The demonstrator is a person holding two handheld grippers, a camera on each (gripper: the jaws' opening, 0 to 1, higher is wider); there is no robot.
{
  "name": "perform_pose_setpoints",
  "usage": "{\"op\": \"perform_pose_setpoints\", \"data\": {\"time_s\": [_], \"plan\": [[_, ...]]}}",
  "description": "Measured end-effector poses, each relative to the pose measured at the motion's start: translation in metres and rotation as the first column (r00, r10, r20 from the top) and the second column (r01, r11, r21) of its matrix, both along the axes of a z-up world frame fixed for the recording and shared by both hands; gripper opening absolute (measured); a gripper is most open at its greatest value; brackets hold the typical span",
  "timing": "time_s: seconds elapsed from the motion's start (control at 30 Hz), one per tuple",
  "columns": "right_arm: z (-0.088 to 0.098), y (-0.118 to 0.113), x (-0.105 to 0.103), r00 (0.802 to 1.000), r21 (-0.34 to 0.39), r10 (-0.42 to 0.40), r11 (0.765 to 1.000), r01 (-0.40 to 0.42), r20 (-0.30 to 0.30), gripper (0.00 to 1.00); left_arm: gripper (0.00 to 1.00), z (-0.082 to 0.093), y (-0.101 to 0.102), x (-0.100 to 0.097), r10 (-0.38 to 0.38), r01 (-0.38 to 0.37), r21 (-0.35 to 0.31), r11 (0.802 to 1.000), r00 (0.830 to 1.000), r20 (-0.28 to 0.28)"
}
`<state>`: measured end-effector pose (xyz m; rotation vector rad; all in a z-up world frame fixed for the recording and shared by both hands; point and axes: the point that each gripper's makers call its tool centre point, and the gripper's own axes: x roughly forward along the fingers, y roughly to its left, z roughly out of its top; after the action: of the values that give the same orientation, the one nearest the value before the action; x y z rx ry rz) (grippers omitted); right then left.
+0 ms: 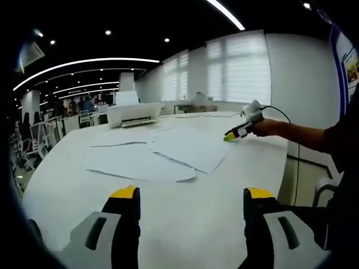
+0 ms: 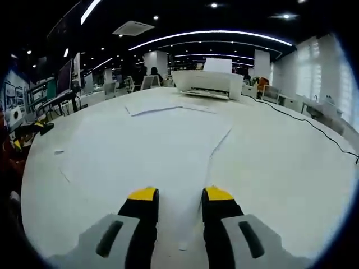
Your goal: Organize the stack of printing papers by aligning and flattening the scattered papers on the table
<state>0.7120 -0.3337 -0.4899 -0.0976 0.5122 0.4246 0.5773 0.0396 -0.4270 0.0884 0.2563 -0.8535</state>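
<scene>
papers (image 1: 168, 154) scattered on table (image 1: 213, 218), both tools apart, w/ nothing held.

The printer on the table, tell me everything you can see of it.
The printer is a white, boxy desktop unit that looks plastic, standing upright at the table's far end. A white sheet rises from its top feed, and a low tray sticks out in front. Loose papers lie just before it. No gripper touches it.

- Left gripper (image 1: 190, 218): black fingers (image 1: 128, 224) tipped yellow, on grey bodies with dark slots.
- Right gripper (image 2: 180, 216): the same colours; seen in the left gripper view (image 1: 242, 129), a whitish body trailing a black cable (image 1: 291, 134).
- Person's sleeve (image 1: 339, 140): dark.
</scene>
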Motion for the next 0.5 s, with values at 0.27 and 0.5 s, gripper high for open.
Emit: {"op": "perform_pose_setpoints", "data": {"time_s": [0.27,0.5], "plan": [[0.0020,-0.0075,-0.0007,0.999,-0.067,0.021,0.998,-0.018,0.047,0.01,0.78,-0.0016,-0.0018,-0.0002,-0.005,0.005,0.007,1.000,1.000,-0.001],[0.0023,-0.0052,-0.0034,1.000,0.047,-0.012,0.999,0.011,0.023,0.00,0.78,-0.0037,-0.0033,0.0008,-0.005,0.005,0.005,1.000,1.000,-0.006]]}}
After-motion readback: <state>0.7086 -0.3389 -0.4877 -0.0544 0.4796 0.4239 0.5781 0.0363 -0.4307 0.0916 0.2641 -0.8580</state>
